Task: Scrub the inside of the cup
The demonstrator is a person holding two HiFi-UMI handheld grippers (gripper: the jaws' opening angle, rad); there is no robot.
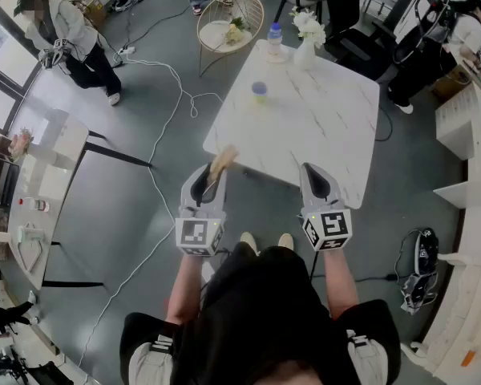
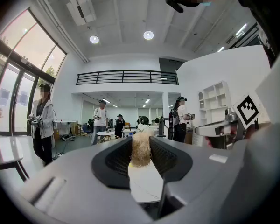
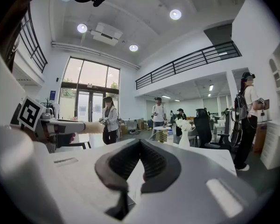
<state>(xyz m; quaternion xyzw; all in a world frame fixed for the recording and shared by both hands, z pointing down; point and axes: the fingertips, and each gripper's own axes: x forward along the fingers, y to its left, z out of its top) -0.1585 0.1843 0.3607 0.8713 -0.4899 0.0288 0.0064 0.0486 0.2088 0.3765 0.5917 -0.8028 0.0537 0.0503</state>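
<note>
A small cup [image 1: 259, 92] stands upright on the white marble table [image 1: 321, 127], far ahead of both grippers. My left gripper [image 1: 211, 172] hovers just off the table's near edge, shut on a tan bristle brush [image 1: 223, 162]. In the left gripper view the brush [image 2: 141, 149] sits pinched between the two dark jaws of the left gripper [image 2: 141, 142]. My right gripper [image 1: 312, 172] is level with it to the right, shut and empty. In the right gripper view the right gripper [image 3: 140, 143] shows its jaws meeting at the tips, and the brush [image 3: 91, 127] sticks out at the left.
A water bottle [image 1: 274, 38] and a white vase with flowers [image 1: 305, 45] stand at the table's far edge. A round wire side table [image 1: 230, 21] is beyond. A white cable [image 1: 156, 191] trails across the grey floor. People stand around the room.
</note>
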